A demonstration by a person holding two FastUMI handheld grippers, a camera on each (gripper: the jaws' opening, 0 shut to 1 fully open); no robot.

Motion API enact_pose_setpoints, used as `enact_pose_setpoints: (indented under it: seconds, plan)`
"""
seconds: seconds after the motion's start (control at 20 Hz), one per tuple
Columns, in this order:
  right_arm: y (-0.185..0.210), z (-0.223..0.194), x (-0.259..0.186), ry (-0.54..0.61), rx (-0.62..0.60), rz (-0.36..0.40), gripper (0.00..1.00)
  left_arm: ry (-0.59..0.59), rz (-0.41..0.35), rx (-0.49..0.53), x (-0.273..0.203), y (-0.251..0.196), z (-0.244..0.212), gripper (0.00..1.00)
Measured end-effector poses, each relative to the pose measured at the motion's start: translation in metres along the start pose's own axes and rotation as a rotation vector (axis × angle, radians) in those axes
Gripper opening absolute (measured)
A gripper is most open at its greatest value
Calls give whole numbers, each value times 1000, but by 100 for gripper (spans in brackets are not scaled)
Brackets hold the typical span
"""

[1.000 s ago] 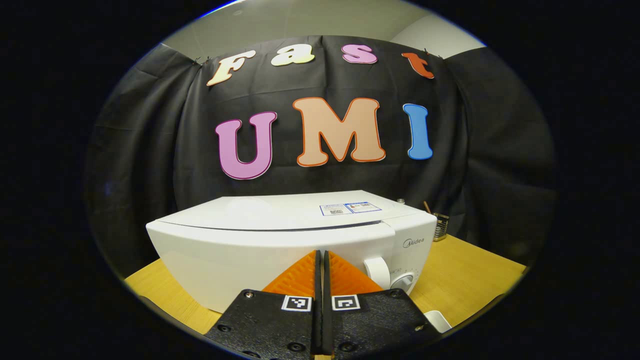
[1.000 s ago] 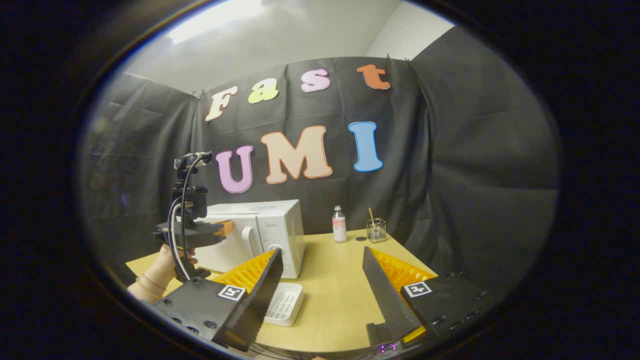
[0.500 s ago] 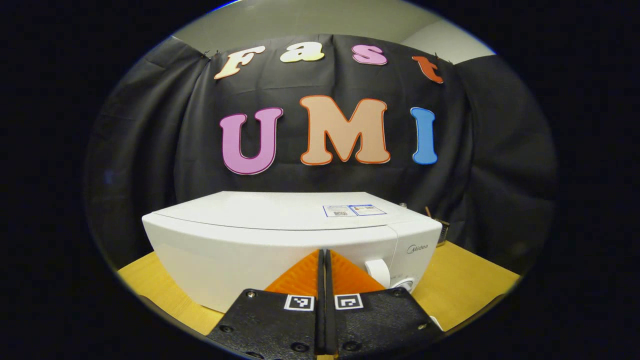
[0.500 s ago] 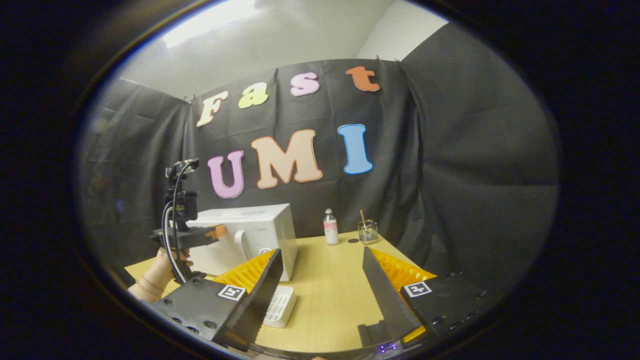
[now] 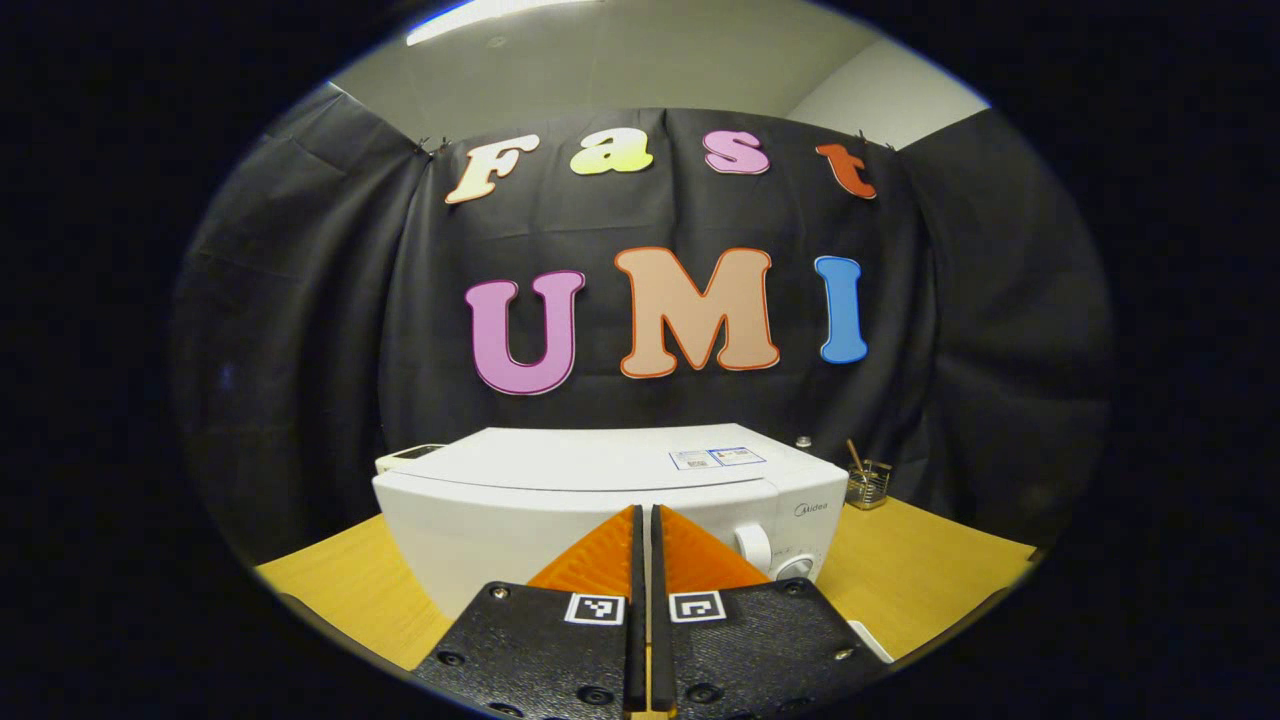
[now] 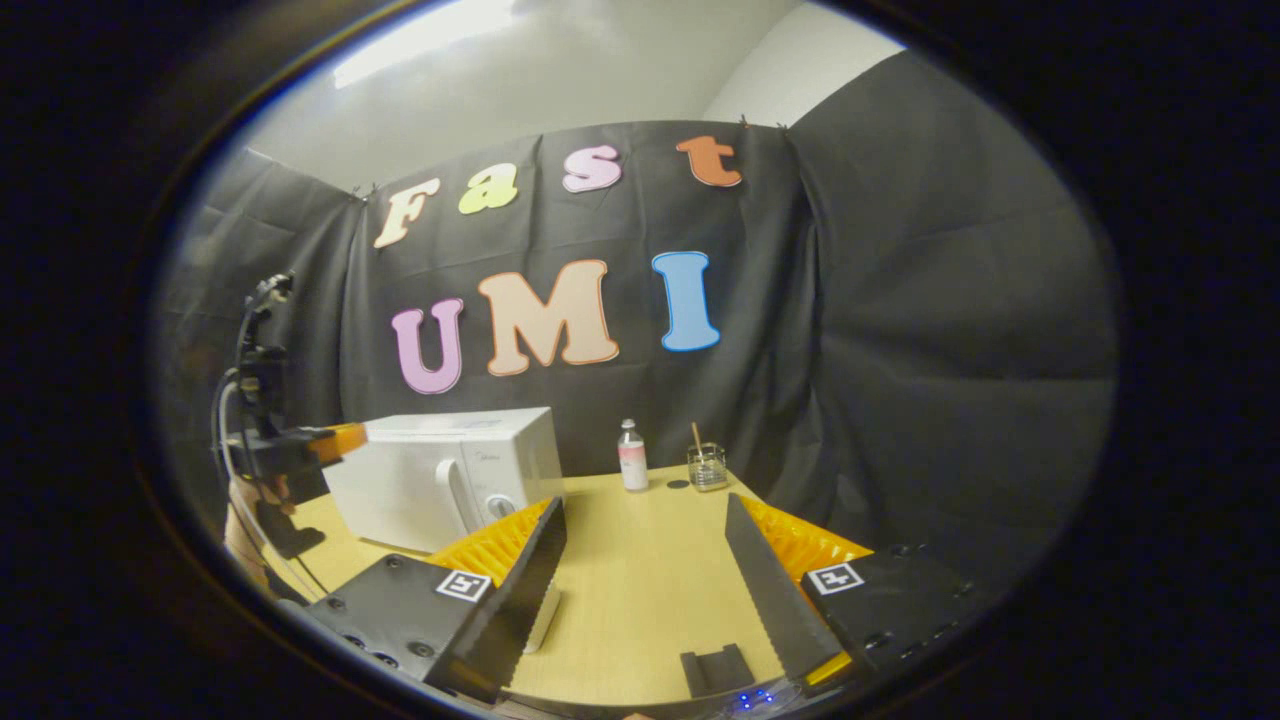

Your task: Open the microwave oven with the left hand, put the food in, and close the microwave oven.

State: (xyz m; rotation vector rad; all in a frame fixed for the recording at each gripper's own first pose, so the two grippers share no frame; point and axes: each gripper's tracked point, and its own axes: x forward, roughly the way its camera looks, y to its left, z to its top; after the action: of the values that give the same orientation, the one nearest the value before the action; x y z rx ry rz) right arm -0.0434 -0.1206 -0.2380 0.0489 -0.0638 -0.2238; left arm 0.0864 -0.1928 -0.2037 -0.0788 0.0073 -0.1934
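The white box-shaped microwave oven [image 5: 600, 500] stands on the yellow wooden table [image 5: 930, 570] with its long axis running across the left gripper view, its door shut and its front facing the left gripper [image 5: 643, 515]; the door handle [image 5: 752, 546] and a round dial [image 5: 795, 567] sit on its right end, just right of the fingertips. The left gripper is clenched, its two fingers [image 5: 600, 555] pressed together with nothing between them, and it points straight at the oven's front from a short way off, not touching it. Compared with half a second ago the oven looks smaller and farther ahead in this view, and more of the table's left part shows, so this gripper has drawn back from the door. In the right gripper view the same oven [image 6: 440, 475] lies ahead and to the left of the right gripper [image 6: 645, 520], which hangs released with its fingers [image 6: 770, 580] wide apart over the table [image 6: 640, 600], holding nothing. The left gripper [image 6: 345, 440] shows there too, held by a hand [image 6: 245, 510] at the far left, and is now clear of the oven's left end, whereas before it overlapped the door. Beyond the open fingers stand a small clear bottle with a pink label [image 6: 630, 468] and a glass jar with a stick in it [image 6: 706, 466], well apart from both grippers. A white slotted tray [image 6: 545, 615] peeks out beside the right gripper's left finger.
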Motion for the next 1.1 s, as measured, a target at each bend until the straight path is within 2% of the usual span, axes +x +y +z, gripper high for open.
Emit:
enact_pose_setpoints:
  seconds: [0.2,0.35,0.6,0.7,0.8,0.9,1.05,1.1]
  plan:
    - [13,2,-3,-6,6,35,92,-64,47,6,-45,30,31,2]
    - [22,4,-4,-14,6,49,92,-75,63,61,-72,47,36,5]
    - [34,7,-6,-28,-4,66,92,-73,74,88,-110,65,32,5]
    - [39,6,-6,-27,-13,70,92,-65,77,88,-124,72,25,13]
    - [46,1,-6,-17,-28,78,92,-63,75,59,-135,78,18,24]
    - [51,-2,-6,-8,-39,85,92,-51,87,56,-142,88,9,45]
    - [51,2,-3,-18,-44,70,92,-52,112,61,-154,107,3,100]
    - [53,2,-3,-23,-44,68,92,-56,118,51,-157,111,2,98]
